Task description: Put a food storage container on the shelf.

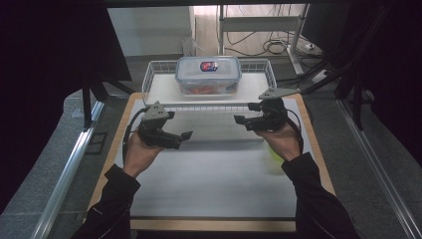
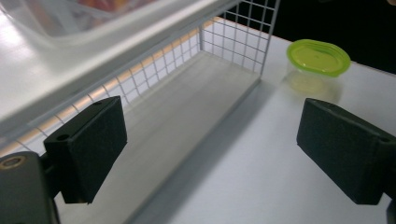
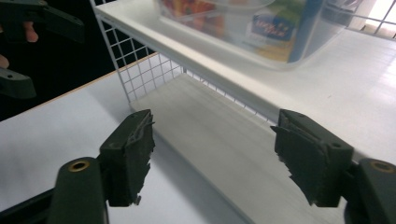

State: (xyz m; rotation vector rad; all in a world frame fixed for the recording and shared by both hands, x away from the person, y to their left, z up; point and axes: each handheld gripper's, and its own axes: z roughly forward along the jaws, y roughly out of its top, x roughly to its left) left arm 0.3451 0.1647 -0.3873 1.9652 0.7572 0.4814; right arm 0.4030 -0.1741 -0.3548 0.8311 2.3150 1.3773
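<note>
High view: the clear lidded container (image 1: 208,74) sits on the far wire shelf (image 1: 149,79); left gripper (image 1: 180,136) and right gripper (image 1: 241,121) hover near, jaws open and empty. Gripper views: approach level, one gripper at each end, then squeeze evenly.
</note>
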